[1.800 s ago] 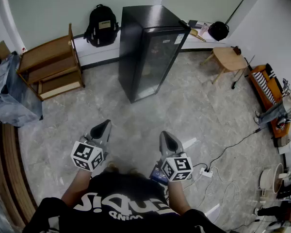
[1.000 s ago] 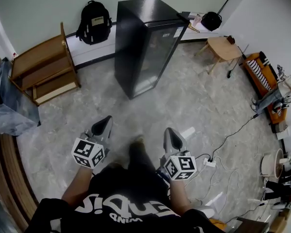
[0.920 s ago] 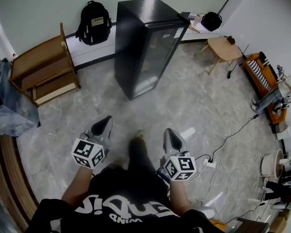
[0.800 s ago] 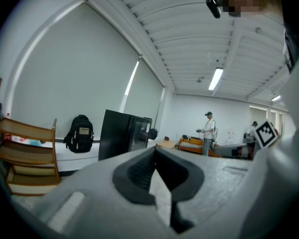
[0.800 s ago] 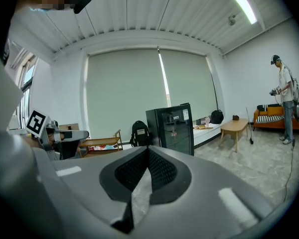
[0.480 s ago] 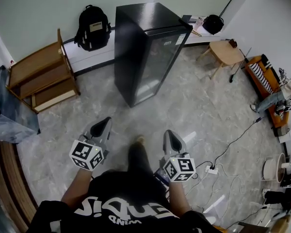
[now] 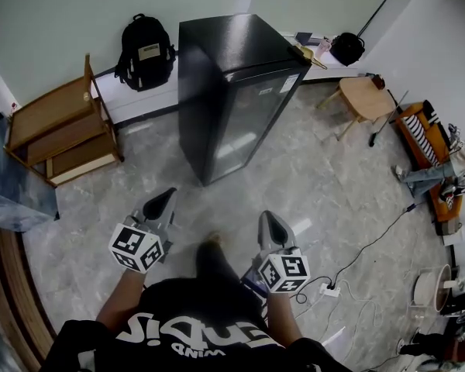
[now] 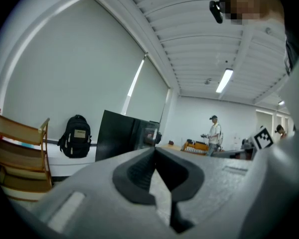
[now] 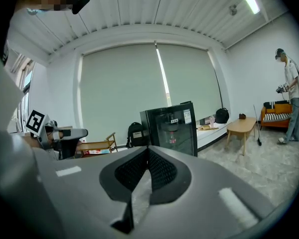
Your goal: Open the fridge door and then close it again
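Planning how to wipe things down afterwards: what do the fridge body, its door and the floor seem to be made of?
The fridge body looks like black painted metal, satin finish: its top carries a soft sheen. The fridge door is a glass pane in a dark frame: a bottle shows through it. The floor is polished grey stone or stone-look tile, judging by veining and glare.

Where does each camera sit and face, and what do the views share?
Head view: on the person's head, steeply down at floor and fridge; arms, shirt, left gripper, right gripper show.
Left gripper view: on that gripper, along its shut jaws toward fridge and backpack.
Right gripper view: likewise, shut jaws toward the fridge front.
Shared: fridge and backpack in all three.
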A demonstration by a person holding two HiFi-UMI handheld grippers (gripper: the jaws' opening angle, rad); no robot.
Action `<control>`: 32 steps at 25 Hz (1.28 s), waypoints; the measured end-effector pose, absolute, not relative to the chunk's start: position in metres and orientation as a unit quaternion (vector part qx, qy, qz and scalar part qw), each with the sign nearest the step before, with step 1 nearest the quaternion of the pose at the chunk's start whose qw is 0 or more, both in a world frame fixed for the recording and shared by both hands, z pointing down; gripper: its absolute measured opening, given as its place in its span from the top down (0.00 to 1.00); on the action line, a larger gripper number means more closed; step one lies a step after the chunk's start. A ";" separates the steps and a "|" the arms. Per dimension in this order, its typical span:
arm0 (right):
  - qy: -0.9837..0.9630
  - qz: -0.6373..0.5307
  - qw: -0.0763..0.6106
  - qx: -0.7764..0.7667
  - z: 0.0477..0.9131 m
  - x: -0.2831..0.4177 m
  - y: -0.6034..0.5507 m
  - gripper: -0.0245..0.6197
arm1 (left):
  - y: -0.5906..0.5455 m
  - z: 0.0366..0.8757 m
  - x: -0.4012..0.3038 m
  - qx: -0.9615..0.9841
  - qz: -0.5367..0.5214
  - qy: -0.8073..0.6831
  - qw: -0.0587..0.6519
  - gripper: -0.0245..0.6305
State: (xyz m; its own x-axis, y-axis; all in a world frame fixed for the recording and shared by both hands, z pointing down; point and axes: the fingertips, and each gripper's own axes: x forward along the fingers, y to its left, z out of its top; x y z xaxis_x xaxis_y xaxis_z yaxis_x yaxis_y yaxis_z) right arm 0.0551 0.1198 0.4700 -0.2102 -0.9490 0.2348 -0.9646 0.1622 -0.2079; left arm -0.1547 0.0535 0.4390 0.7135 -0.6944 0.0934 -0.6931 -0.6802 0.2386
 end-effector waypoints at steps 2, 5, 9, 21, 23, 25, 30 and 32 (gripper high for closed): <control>-0.766 0.157 0.023 0.623 0.466 0.067 0.095 0.97 | 0.032 0.436 -0.144 0.914 -0.002 -0.385 0.128 0.96; -0.776 0.155 0.020 0.611 0.459 0.083 0.056 0.97 | 0.003 0.432 -0.126 0.910 0.001 -0.395 0.124 0.96; -0.790 0.152 0.020 0.594 0.452 0.102 0.013 0.97 | -0.032 0.426 -0.103 0.904 -0.001 -0.410 0.120 0.96; -0.808 0.158 0.029 0.567 0.462 0.147 -0.072 0.97 | -0.101 0.426 -0.066 0.892 -0.008 -0.438 0.114 0.96; -0.811 0.159 0.030 0.563 0.463 0.145 -0.081 0.97 | -0.109 0.428 -0.069 0.889 -0.004 -0.444 0.116 0.96; -0.812 0.160 0.031 0.560 0.463 0.143 -0.089 0.97 | -0.118 0.427 -0.071 0.887 -0.003 -0.447 0.114 0.96; -0.806 0.161 0.027 0.568 0.461 0.141 -0.112 0.97 | -0.146 0.419 -0.078 0.890 -0.007 -0.443 0.106 0.96; -0.803 0.162 0.021 0.572 0.457 0.139 -0.120 0.97 | -0.154 0.416 -0.079 0.893 -0.007 -0.438 0.104 0.96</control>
State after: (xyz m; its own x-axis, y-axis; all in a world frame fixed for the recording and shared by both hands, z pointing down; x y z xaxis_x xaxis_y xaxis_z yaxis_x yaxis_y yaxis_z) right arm 0.1390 -0.1201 0.4570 -0.3437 -0.9131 0.2194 -0.9266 0.2918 -0.2372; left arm -0.0786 -0.1544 0.4158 0.6168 -0.7832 0.0788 -0.7804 -0.5954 0.1910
